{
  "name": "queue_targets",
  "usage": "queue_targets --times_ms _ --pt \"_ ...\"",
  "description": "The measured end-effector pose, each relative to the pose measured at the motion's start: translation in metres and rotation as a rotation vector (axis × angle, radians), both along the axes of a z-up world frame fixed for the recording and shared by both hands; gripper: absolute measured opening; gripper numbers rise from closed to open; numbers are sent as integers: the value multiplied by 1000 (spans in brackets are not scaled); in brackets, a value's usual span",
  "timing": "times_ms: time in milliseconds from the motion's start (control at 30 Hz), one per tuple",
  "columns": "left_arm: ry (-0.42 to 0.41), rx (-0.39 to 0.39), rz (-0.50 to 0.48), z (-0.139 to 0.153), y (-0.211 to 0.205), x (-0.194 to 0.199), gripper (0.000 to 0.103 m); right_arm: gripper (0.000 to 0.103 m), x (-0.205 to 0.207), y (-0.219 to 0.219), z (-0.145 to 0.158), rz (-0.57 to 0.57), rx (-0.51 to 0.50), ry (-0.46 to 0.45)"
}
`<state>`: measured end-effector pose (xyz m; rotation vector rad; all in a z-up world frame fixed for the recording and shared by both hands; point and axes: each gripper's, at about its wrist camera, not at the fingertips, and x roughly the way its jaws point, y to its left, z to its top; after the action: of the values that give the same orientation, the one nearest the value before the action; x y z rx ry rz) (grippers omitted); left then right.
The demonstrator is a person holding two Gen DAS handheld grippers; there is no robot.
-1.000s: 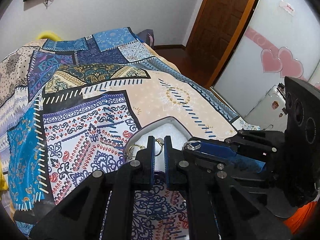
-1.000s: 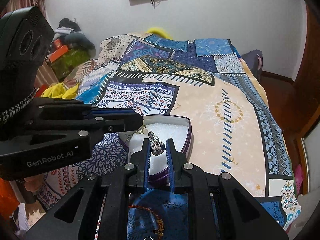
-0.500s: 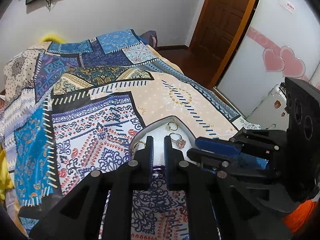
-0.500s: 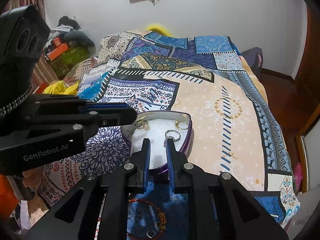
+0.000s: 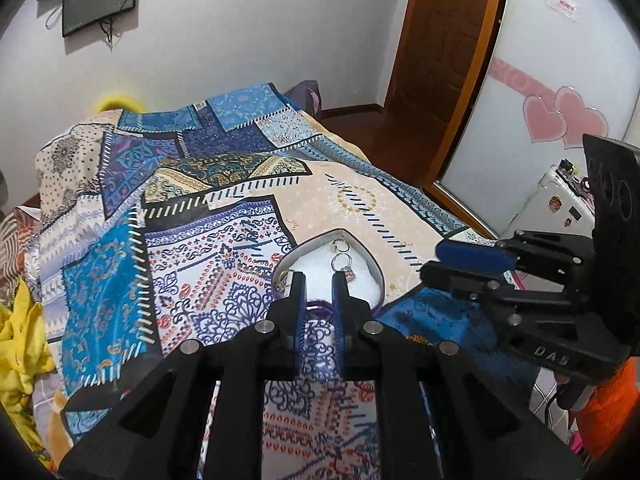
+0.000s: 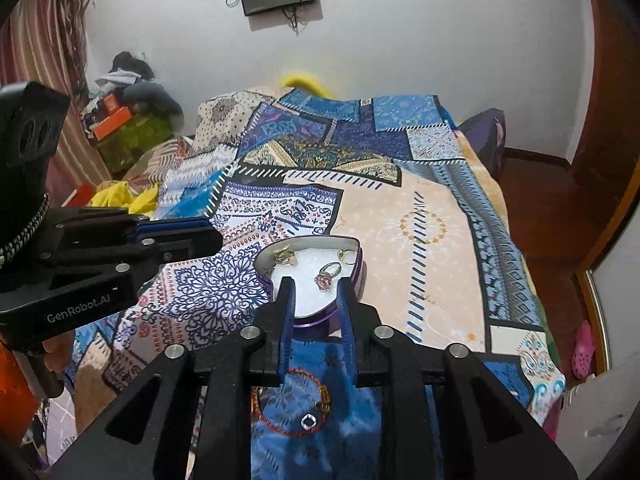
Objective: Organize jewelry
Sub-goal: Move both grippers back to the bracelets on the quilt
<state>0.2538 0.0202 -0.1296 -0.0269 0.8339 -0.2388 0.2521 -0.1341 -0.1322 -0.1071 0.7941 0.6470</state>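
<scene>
A purple heart-shaped jewelry box with white foam lies open on the patterned bedspread; it also shows in the left wrist view. On the foam lie a silver ring with a pink stone, a gold ring and a gold piece. A red bracelet and a small silver ring lie on a blue cloth beneath my right gripper. That gripper is open and empty, just short of the box. My left gripper is open and empty at the box's near tip.
The bedspread covers the whole bed. Yellow cloth lies at the bed's left edge. A wooden door and a wardrobe with pink hearts stand to the right. Clutter is piled at the back left.
My right gripper let the pink-stone ring go onto the foam, opened and drew back from the box. My left gripper also drew back and opened a little.
</scene>
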Motion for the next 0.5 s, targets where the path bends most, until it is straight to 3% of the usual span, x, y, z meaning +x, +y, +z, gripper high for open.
queue_targets --times_ms 200,500 --pt "-10 0 33 5 10 -21 28 24 -15 -7 5 -16 3 -9" --pt "38 6 64 -12 26 -44 28 24 -27 -15 -11 -50 -32 19"
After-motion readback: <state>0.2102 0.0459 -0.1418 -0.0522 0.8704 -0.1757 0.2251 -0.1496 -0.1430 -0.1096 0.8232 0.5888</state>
